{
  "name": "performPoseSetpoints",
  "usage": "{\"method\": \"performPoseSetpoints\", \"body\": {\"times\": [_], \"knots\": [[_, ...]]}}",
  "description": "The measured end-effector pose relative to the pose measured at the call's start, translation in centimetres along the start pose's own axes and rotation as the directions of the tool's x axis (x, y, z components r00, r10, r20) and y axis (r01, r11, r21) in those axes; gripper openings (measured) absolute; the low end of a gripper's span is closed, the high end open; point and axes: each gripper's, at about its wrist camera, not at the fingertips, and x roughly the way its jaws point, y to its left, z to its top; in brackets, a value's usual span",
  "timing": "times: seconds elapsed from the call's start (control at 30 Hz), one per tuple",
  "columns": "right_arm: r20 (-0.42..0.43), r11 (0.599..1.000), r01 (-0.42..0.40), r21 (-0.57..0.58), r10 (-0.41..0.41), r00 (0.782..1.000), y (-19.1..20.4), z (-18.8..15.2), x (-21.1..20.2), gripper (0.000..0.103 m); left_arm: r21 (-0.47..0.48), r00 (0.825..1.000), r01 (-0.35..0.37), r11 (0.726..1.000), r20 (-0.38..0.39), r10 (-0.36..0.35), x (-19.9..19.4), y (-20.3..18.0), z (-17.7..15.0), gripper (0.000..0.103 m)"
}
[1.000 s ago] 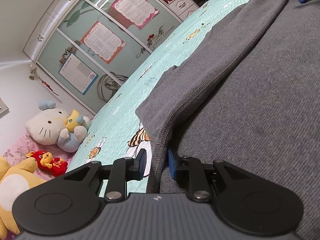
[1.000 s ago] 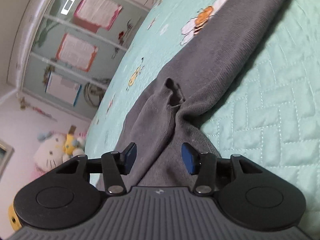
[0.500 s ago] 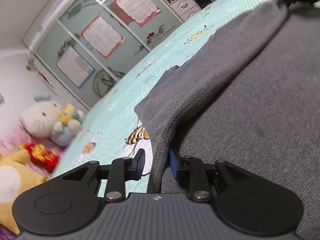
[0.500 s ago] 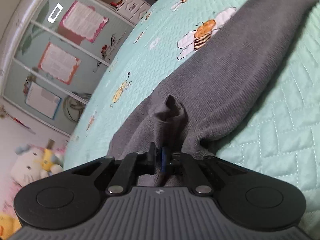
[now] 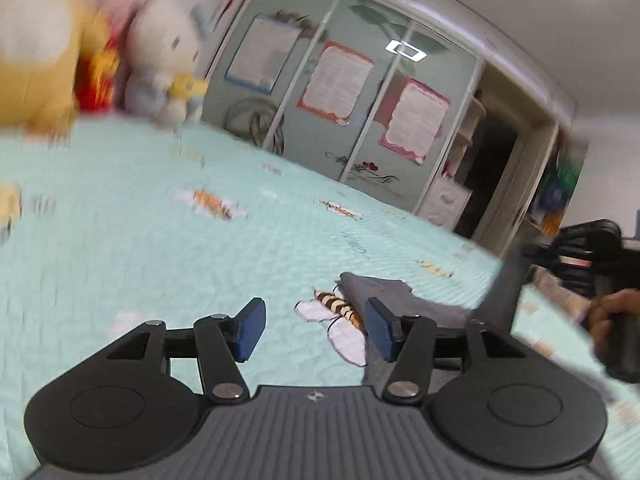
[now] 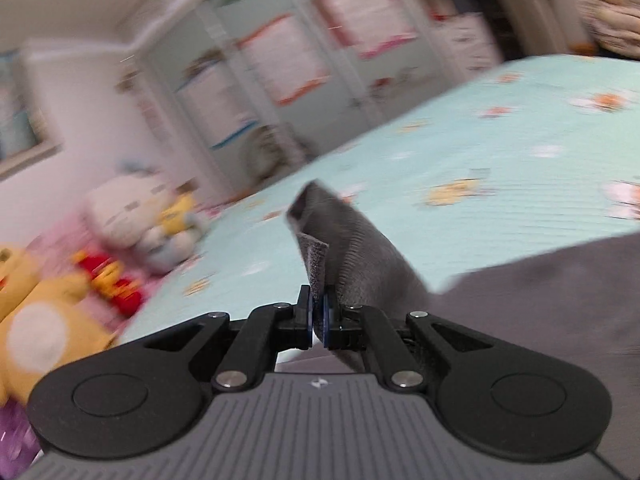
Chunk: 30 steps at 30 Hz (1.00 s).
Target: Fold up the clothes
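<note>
A grey knit sweater [image 6: 540, 292] lies on the mint quilted bedspread [image 6: 500, 200]. My right gripper [image 6: 318, 318] is shut on the sweater's sleeve [image 6: 348, 248], whose cuff end sticks up above the blue pads. In the left wrist view my left gripper [image 5: 314, 330] stands open with nothing between its fingers, over the bedspread [image 5: 140, 240]. A corner of the grey sweater [image 5: 384, 292] lies just beyond its right finger. The other gripper, in a hand [image 5: 612, 312], shows at the right edge, with a strip of grey fabric [image 5: 508, 280] rising toward it.
Plush toys, a white cat [image 6: 148, 216] and a yellow bear [image 6: 40, 320], sit at the head of the bed. Wardrobe doors with posters [image 5: 340, 84] stand behind the bed. A dark doorway [image 5: 492, 176] opens at the right.
My right gripper has shut on the sleeve and lifted it off the bed. My left gripper has opened wide, come off the sweater's hem and swung left over bare bedspread. Both views are motion-blurred.
</note>
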Motion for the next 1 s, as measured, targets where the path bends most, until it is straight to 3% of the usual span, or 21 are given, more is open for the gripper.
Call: {"method": "performPoseSetpoints", "body": {"times": [0.23,0.37,0.5,0.53,0.63,0.77,0.83,0.87,0.9,0.93,1.0], "knots": [[-0.128,0.979,-0.205,-0.016,0.201,0.971,12.7,-3.1,6.6,0.003,-0.142,0.992,-0.039,0.989,0.113,0.055,-1.7,4.4,1.4,0.057],[-0.196,0.956,-0.291,-0.035,0.279,0.940,19.0,-6.7,9.9,0.003,-0.200,0.969,-0.170,0.965,0.145,0.200,-3.4,6.8,2.4,0.057],[-0.305,0.929,-0.367,-0.035,0.340,0.890,23.8,-12.1,12.7,0.003,-0.258,0.922,-0.351,0.900,0.073,0.380,-4.4,9.2,3.1,0.058],[-0.337,0.921,-0.389,-0.031,0.357,0.871,24.4,-13.4,13.1,0.003,-0.285,0.916,-0.363,0.887,0.067,0.396,-4.9,9.9,3.0,0.059],[-0.363,0.905,-0.425,-0.011,0.393,0.845,24.0,-14.9,12.4,0.004,-0.337,0.915,-0.358,0.871,0.062,0.400,-5.7,11.2,3.1,0.060],[-0.397,0.882,-0.472,0.018,0.439,0.806,23.5,-16.9,11.4,0.009,-0.345,0.920,-0.348,0.872,0.050,0.388,-5.6,11.2,3.0,0.062],[-0.413,0.869,-0.494,0.033,0.462,0.785,23.3,-17.9,10.9,0.022,-0.341,0.925,-0.343,0.875,0.042,0.379,-5.1,11.3,2.9,0.063],[-0.421,0.862,-0.504,0.041,0.473,0.774,23.1,-18.4,10.7,0.038,-0.348,0.927,-0.339,0.874,0.036,0.374,-4.9,11.5,2.8,0.064],[-0.428,0.856,-0.515,0.048,0.484,0.763,23.0,-18.9,10.4,0.045,-0.358,0.929,-0.335,0.872,0.030,0.369,-4.6,11.7,2.8,0.066],[-0.432,0.851,-0.522,0.049,0.490,0.758,22.7,-19.1,10.0,0.046,-0.367,0.931,-0.331,0.869,0.024,0.365,-4.3,12.0,2.7,0.067],[-0.407,0.861,-0.509,-0.008,0.462,0.788,21.1,-17.8,8.0,0.046,-0.387,0.933,-0.328,0.862,0.008,0.359,-3.7,12.5,2.5,0.067]]}}
